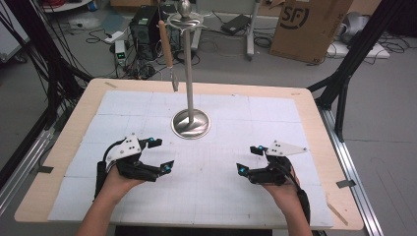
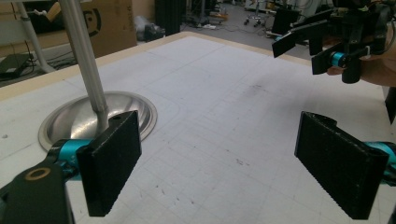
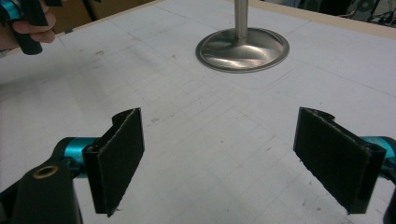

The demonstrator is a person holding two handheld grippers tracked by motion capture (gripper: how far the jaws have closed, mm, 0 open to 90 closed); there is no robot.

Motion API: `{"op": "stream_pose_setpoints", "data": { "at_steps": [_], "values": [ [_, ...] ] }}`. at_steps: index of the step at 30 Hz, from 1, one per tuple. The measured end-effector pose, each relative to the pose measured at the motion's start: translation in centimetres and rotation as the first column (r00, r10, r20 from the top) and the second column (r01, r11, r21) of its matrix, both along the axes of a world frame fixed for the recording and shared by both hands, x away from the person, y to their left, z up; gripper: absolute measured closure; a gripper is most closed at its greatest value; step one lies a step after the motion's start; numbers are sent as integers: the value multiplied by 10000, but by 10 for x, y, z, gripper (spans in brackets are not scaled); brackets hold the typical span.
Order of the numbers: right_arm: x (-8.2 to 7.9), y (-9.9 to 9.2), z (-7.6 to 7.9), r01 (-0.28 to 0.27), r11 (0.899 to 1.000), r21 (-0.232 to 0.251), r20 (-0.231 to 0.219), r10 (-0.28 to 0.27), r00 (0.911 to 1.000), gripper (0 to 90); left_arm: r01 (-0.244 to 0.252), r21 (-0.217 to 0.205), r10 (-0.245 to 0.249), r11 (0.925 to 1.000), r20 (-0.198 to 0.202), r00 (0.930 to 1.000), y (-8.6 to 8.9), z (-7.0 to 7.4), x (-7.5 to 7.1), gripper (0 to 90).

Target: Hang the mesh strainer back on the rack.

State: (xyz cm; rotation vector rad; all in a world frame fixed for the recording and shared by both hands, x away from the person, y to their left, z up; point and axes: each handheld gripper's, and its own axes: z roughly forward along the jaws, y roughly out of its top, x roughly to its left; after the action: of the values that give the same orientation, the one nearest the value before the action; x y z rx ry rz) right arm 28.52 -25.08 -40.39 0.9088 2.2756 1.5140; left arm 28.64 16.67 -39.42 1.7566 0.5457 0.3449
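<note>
A metal stand rises from a round steel base in the middle of the white mat; a wooden-handled utensil hangs from its top ring. My left gripper rests low at the front left, open and holding nothing. My right gripper sits at the front right, also open and bare. In the left gripper view the base and pole stand just beyond my left gripper, with the other gripper farther off. The right gripper view shows the base ahead of my right gripper.
A white gridded mat covers the wooden table. Beyond the table stand a cardboard box, a black computer case, cables on the floor and black frame legs at the right.
</note>
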Motion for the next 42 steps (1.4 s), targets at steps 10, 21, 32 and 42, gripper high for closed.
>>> {"op": "stream_pose_setpoints", "data": {
  "at_steps": [10,21,32,42],
  "values": [
    [-3,-1,4,44,9998,204,255,-49,9997,156,-221,-90,222,9997,87,9997,9,1,1,151],
    [-6,-5,8,190,9990,407,494,-210,9986,156,-384,-46,385,9993,196,9991,12,4,-1,151],
    [-5,-3,6,90,9995,311,390,-102,9992,156,-397,-69,398,9992,192,9990,11,4,-2,151],
    [-6,-2,7,161,9996,222,427,-170,9989,156,-350,-21,350,9994,192,9992,11,4,-4,151]
  ]
}}
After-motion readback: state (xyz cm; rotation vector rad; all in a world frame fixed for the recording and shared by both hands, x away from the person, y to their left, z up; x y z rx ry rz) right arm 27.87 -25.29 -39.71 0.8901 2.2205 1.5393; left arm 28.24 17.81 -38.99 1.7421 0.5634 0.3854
